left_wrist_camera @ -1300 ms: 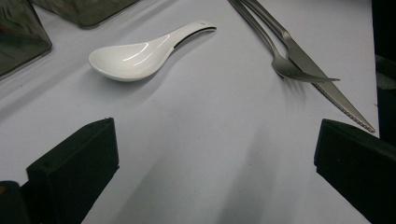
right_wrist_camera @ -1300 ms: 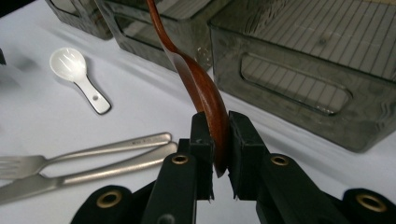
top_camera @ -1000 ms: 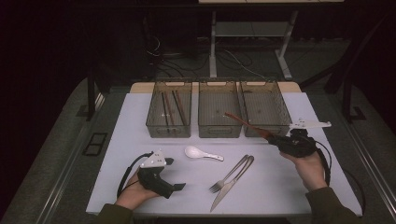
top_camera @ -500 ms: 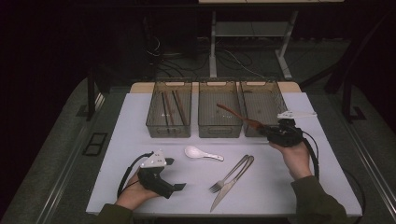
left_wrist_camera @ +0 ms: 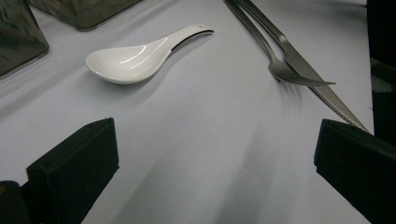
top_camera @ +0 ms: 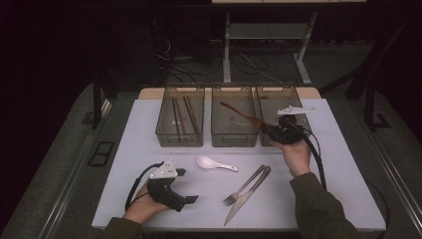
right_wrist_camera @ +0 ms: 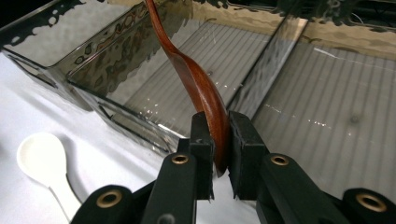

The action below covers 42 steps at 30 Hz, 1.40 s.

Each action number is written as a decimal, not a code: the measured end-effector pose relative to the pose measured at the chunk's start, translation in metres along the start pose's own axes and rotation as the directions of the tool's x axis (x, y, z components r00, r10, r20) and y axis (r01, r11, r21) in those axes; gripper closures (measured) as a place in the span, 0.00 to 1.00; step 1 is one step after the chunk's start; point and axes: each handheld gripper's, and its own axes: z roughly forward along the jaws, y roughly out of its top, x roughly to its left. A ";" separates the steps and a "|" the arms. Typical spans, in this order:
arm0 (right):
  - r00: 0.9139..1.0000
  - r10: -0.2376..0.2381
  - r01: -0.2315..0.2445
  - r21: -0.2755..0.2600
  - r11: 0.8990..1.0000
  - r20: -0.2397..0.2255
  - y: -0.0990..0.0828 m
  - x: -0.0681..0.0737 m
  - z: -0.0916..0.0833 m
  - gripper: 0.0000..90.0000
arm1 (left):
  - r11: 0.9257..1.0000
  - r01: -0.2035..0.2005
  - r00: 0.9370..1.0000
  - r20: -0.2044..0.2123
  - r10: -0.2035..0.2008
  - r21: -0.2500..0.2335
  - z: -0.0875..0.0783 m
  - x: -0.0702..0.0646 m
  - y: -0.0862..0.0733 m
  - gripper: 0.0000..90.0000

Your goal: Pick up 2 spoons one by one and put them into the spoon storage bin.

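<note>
We keep the right hand-held gripper (right_wrist_camera: 217, 140) clamped on the reddish-brown wooden spoon (right_wrist_camera: 198, 88), steering it over the middle clear plastic bin (top_camera: 234, 137); the left hand-held gripper (top_camera: 191, 199) rests with jaws apart.

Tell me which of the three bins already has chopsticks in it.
The left bin, farthest from the right gripper; the middle bin and right bin hold none.

I see a dark room. A white table (top_camera: 343, 164) sits in the middle, lit from above. The floor (top_camera: 59, 154) around it is grey carpet. Behind the table stands a desk frame with pale metal legs (top_camera: 227, 59), and black cables (top_camera: 166, 52) lie tangled on the floor.
</note>
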 end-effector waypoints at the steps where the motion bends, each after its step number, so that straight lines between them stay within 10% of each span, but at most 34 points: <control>1: 1.000 -0.009 0.009 0.013 1.000 0.006 0.003 0.003 0.004 0.90 | 1.000 0.001 1.000 0.000 -0.001 -0.001 0.000 0.000 0.000 0.00; 12: 0.999 -0.029 0.028 0.051 0.998 0.026 0.018 0.015 0.025 0.89 | 1.000 0.001 1.000 0.007 -0.001 -0.007 0.001 -0.002 0.000 0.00; 18: 1.000 -0.028 0.027 0.047 0.999 0.010 0.017 0.016 0.030 0.67 | 1.000 0.001 1.000 0.008 -0.001 -0.008 0.001 -0.002 0.000 0.00; 42: 0.984 -0.093 0.095 0.005 0.995 -0.150 -0.003 0.010 -0.005 0.39 | 1.000 -0.004 1.000 0.008 0.004 0.000 0.000 0.000 0.001 0.00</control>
